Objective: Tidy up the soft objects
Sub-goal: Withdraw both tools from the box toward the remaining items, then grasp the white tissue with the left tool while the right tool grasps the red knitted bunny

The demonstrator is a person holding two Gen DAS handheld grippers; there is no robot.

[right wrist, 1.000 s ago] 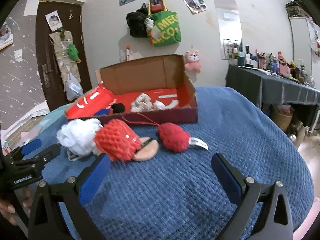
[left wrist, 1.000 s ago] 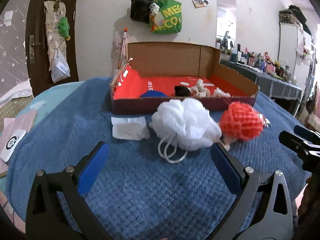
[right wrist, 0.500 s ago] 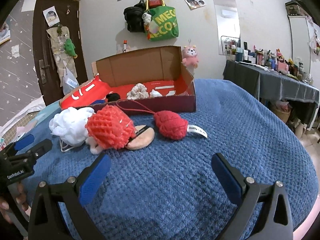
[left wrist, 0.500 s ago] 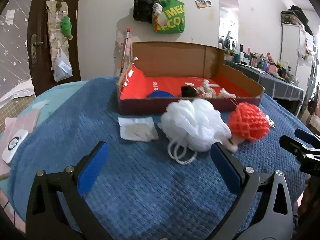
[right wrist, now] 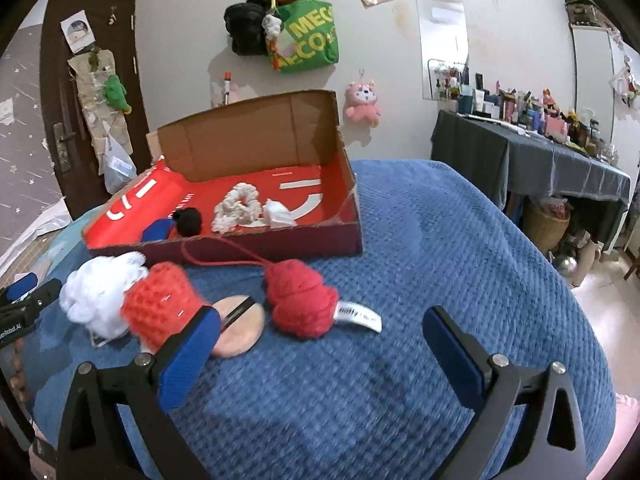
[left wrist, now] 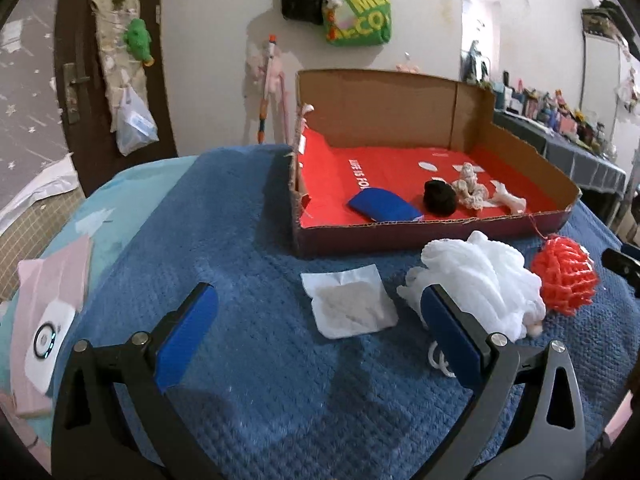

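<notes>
Left wrist view: my left gripper (left wrist: 316,320) hangs wide open, gripping nothing, just in front of the cardboard box (left wrist: 420,232) — lined up, I judge, on the white cloth square (left wrist: 348,306) lying before the box's front wall. Beside it sit the white mesh pouf (left wrist: 480,284) and red mesh pouf (left wrist: 566,280). My right gripper (right wrist: 320,334), equally agape and empty, faces the red knit ball (right wrist: 300,300) and round pad (right wrist: 240,326) — all waiting outside the box, which already holds several soft items.
</notes>
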